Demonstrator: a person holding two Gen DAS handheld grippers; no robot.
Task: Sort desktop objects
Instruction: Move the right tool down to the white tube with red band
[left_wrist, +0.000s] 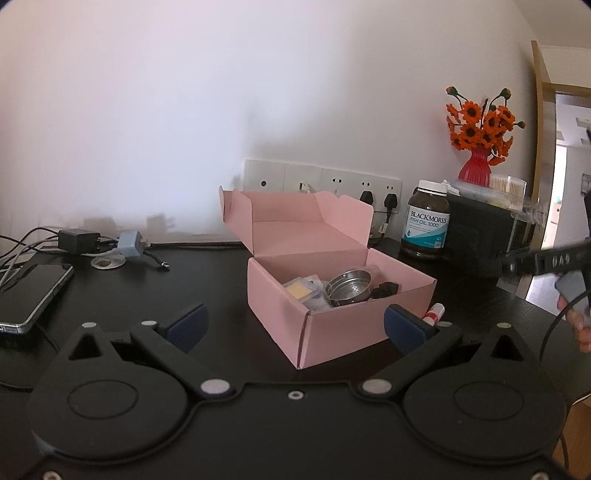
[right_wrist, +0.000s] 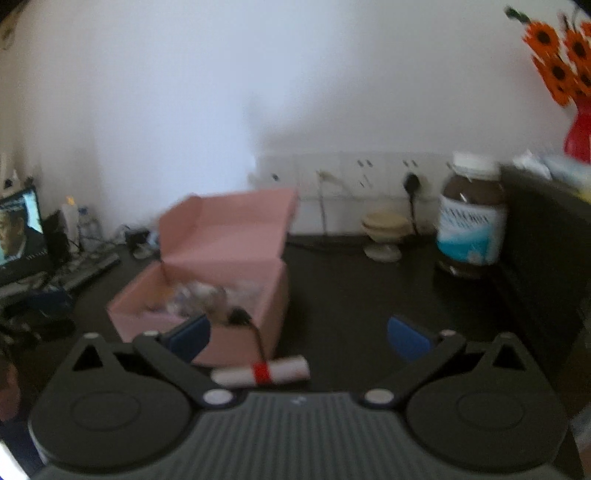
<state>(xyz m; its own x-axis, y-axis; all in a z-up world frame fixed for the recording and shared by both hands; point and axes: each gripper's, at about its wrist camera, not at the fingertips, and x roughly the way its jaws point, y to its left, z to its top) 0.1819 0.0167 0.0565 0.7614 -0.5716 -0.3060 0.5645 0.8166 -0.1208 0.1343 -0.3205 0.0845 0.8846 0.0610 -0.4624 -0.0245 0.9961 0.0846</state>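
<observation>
1. Nearest the left wrist camera, the left gripper (left_wrist: 294, 325) holds its jaws wide apart with nothing between them, low over the dark worktop (left_wrist: 207, 280).
2. Far left on the worktop lie a phone (left_wrist: 31, 295) and a tangle of chargers (left_wrist: 79, 240).
3. At centre stands the pink box (left_wrist: 332, 295), lid open, holding a metal strainer (left_wrist: 349, 291), a small yellow packet (left_wrist: 301, 290) and a black item; the other contents are unclear.
4. Just beside the box's right wall lies a white tube with a red band (left_wrist: 434, 314).
5. Further right stand a fish oil bottle (left_wrist: 428, 221) and a red vase of orange flowers (left_wrist: 476, 168).
6. In the blurred right wrist view, the right gripper (right_wrist: 297, 338) has its jaws fully spread and empty, the white tube (right_wrist: 262, 371) lying just below them beside the pink box (right_wrist: 221, 277).
</observation>
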